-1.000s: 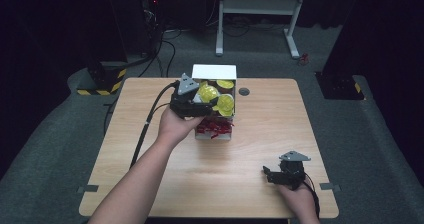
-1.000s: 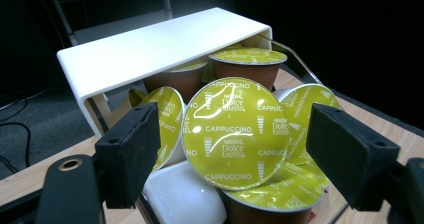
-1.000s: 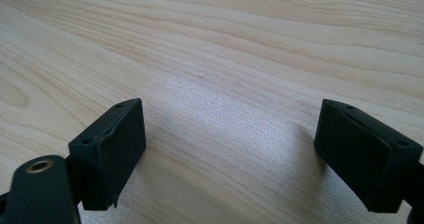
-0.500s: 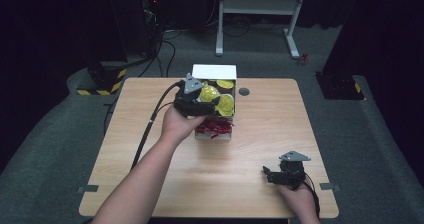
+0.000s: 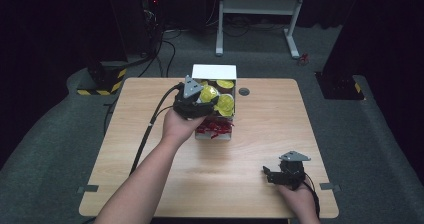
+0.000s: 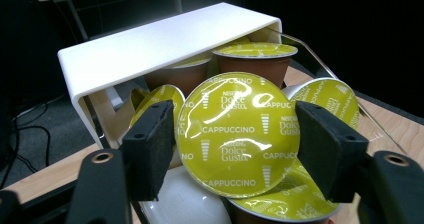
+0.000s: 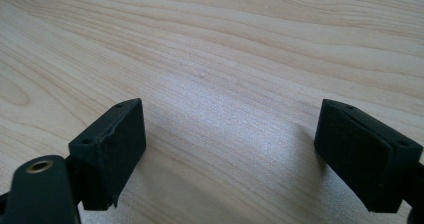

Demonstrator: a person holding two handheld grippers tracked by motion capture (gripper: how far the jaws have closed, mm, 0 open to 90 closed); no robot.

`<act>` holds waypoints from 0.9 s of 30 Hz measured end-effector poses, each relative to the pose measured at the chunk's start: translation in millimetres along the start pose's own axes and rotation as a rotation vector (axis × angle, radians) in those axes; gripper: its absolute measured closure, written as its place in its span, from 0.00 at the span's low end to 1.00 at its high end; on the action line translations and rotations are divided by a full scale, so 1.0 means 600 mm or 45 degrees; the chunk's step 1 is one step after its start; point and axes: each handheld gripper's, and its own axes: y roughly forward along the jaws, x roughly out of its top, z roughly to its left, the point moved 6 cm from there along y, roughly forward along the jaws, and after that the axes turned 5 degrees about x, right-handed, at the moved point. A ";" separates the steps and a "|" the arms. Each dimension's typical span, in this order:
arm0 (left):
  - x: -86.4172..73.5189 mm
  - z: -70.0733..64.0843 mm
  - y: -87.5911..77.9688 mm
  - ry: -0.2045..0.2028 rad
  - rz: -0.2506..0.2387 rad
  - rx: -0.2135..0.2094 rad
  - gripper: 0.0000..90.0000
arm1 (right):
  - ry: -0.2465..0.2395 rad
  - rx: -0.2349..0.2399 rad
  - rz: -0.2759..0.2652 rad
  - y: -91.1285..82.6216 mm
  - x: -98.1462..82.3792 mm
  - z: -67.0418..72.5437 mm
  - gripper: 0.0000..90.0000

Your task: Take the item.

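On the wooden counter (image 5: 150, 134), the left gripper (image 6: 235, 149) had just closed its jaws across a light, foil-lidded cappuccino capsule (image 6: 237, 129), best gripped by its stiff rim; the right gripper (image 7: 240, 149) gaped empty.

Left hand-held gripper (image 5: 196, 103): black body, grey three-cornered plate on top, black cable trailing from its rear. Two black jaws faced with matte, block-shaped foam pads (image 6: 150, 146); brass-coloured screw eyelet behind each pad. Right hand-held gripper (image 5: 286, 173): same black build, grey plate on top, black cable at its rear. Forearms bare, no sleeves visible.
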 end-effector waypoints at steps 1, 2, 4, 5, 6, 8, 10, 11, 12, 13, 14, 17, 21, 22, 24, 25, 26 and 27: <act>0.000 0.000 -0.001 -0.002 -0.005 0.000 0.41 | 0.000 0.000 0.000 0.000 0.000 0.000 0.15; 0.001 -0.001 -0.001 -0.007 -0.008 -0.002 0.41 | 0.000 0.000 0.000 0.000 0.000 0.000 0.15; 0.001 0.000 -0.001 -0.013 -0.006 -0.001 0.42 | -0.001 0.000 0.000 0.000 0.000 0.000 0.15; 0.001 -0.001 -0.001 -0.009 -0.008 0.002 0.42 | 0.000 0.000 0.000 0.000 0.000 0.000 0.15; 0.001 -0.001 -0.001 -0.007 -0.008 0.004 0.42 | -0.001 0.000 0.000 0.000 0.000 0.000 0.15; 0.001 -0.002 -0.002 -0.004 -0.012 0.011 0.42 | 0.000 0.000 0.000 0.000 0.000 0.000 0.15; 0.001 -0.003 -0.002 -0.012 -0.017 0.013 0.42 | 0.000 0.000 0.000 0.000 0.000 0.000 0.15; 0.001 -0.002 -0.003 -0.006 -0.016 0.012 0.42 | 0.000 0.000 0.000 0.000 0.000 0.000 0.15; 0.001 -0.003 -0.003 -0.009 -0.021 0.012 0.42 | 0.000 0.000 0.000 0.000 0.000 0.000 0.15; 0.002 -0.003 -0.003 -0.016 -0.026 0.010 0.42 | 0.000 0.000 0.000 0.000 0.000 0.000 0.15; 0.003 -0.003 -0.004 -0.018 -0.029 0.009 0.42 | 0.000 0.000 0.000 0.000 0.000 0.000 0.15; 0.005 -0.005 -0.007 -0.015 -0.035 0.008 0.42 | 0.002 0.001 0.002 0.000 0.000 0.001 0.15; 0.007 -0.006 -0.009 -0.029 -0.047 0.008 0.42 | 0.001 0.001 0.002 0.000 0.000 0.001 0.15; 0.007 -0.005 -0.009 -0.023 -0.047 0.008 0.42 | 0.001 0.001 0.003 0.000 0.000 0.001 0.15; 0.009 -0.005 -0.012 -0.028 -0.059 0.006 0.42 | 0.002 0.001 0.003 0.000 0.000 0.001 0.15; 0.010 -0.004 -0.013 -0.033 -0.063 0.007 0.42 | 0.002 0.001 0.003 0.000 0.000 0.001 0.15; 0.011 -0.004 -0.014 -0.038 -0.069 0.006 0.42 | 0.005 0.002 0.004 0.000 0.000 0.001 0.15; 0.012 -0.003 -0.015 -0.038 -0.070 0.003 0.42 | 0.005 0.001 0.004 -0.001 0.000 0.001 0.15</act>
